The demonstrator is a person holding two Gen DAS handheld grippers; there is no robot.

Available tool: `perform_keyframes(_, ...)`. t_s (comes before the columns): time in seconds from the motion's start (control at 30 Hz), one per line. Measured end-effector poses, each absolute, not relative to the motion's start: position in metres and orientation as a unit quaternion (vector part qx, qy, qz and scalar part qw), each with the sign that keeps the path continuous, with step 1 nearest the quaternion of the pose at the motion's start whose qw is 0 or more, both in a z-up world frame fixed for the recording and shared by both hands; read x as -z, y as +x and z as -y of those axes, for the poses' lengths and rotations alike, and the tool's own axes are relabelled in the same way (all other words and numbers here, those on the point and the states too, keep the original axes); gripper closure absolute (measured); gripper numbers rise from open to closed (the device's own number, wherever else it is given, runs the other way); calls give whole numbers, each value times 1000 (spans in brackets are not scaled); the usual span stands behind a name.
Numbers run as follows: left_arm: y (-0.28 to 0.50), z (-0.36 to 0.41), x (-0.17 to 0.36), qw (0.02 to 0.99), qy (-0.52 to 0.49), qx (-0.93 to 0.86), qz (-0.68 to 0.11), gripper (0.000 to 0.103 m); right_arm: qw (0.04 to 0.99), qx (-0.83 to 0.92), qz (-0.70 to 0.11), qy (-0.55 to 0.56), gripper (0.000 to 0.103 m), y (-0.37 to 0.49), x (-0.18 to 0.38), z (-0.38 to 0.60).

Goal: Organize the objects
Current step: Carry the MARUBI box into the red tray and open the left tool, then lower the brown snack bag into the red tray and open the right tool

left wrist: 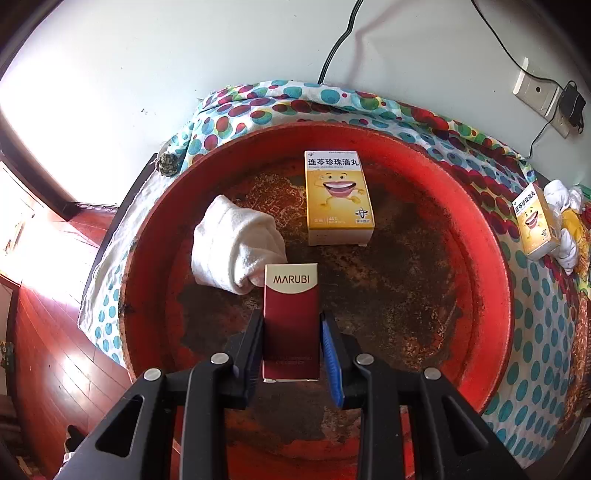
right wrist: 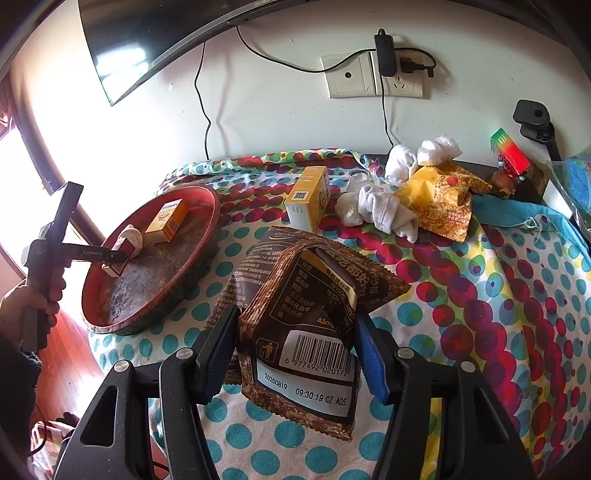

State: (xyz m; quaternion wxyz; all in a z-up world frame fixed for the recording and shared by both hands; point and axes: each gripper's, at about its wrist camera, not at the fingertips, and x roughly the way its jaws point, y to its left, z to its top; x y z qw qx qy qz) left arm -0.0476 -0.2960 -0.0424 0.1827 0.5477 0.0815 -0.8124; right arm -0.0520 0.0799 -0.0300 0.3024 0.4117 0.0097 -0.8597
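Note:
My left gripper (left wrist: 291, 321) is shut on a dark red MARUBI box (left wrist: 291, 314) and holds it over the round red tray (left wrist: 491, 280). In the tray lie a rolled white sock (left wrist: 236, 243) and a yellow medicine box (left wrist: 338, 197). My right gripper (right wrist: 295, 332) is shut on a brown snack packet (right wrist: 306, 339) above the dotted cloth; a second brown packet (right wrist: 255, 266) lies under it. The right wrist view shows the tray (right wrist: 207, 221) at left with the left gripper (right wrist: 122, 258) over it, and another yellow box (right wrist: 308, 199) standing on the cloth.
White socks (right wrist: 380, 210) and a gold snack packet (right wrist: 443, 203) lie at the back of the dotted cloth (right wrist: 480, 295). A wall socket (right wrist: 373, 75) with cables is behind. A monitor (right wrist: 147, 33) hangs at top left. The wooden floor (left wrist: 55, 350) is left of the table.

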Motion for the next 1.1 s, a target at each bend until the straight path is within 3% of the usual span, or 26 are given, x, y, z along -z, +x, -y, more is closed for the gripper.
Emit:
perform_keyframes(0.77,-31,338,60,184,545,810,-112,73,341,846,-57,407,46,-44,21,-4)
perform_keyframes(1.1,-18,324,48,153,545,821,-77,68,385,836,-91,380,46,-47,3,68)
